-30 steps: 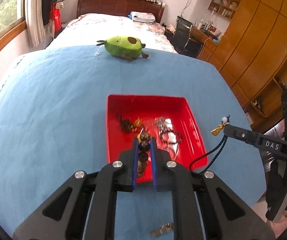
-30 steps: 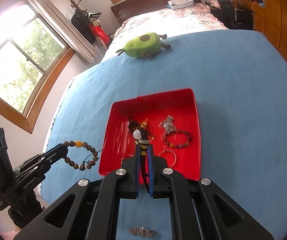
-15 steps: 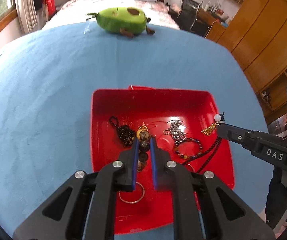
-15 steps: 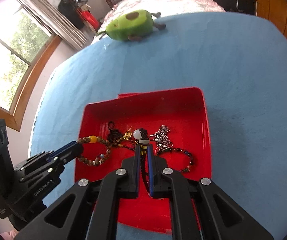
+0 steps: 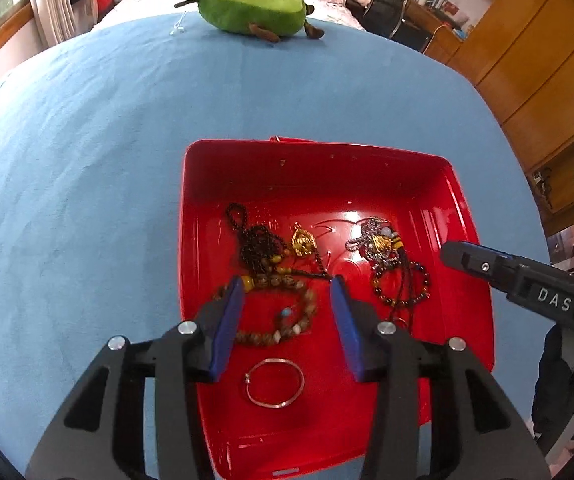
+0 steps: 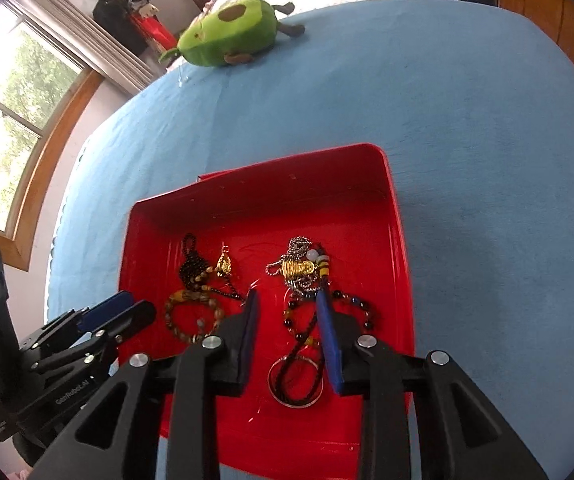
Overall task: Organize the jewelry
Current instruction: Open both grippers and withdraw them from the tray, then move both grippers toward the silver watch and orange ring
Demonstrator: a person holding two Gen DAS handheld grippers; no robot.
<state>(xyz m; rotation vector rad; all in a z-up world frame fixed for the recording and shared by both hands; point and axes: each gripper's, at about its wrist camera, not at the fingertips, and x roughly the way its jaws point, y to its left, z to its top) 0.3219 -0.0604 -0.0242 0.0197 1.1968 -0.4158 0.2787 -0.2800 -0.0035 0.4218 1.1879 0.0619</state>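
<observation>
Hovering over a red tray (image 5: 463, 216) on a blue-covered table (image 5: 87, 168), left gripper (image 5: 287, 292) with jaws just parted, blue pads clear of the brown bead bracelet (image 5: 287, 320) lying on the tray floor between them. Nearer the camera, a thin silver bangle (image 5: 275, 384); farther back, a dark bead strand (image 5: 255, 240) and a gold pendant (image 5: 303, 242). To the right, right gripper (image 6: 287, 300) likewise just opened to a narrow gap, a dark cord with white bead and yellow-black wrap (image 6: 319, 264) lying loose along its right pad, draped over a silver chain (image 6: 295, 264), a multicoloured bead bracelet (image 6: 351, 304) and a clear ring (image 6: 295, 396). At the table's far edge, a green avocado plush (image 5: 251, 6).
</observation>
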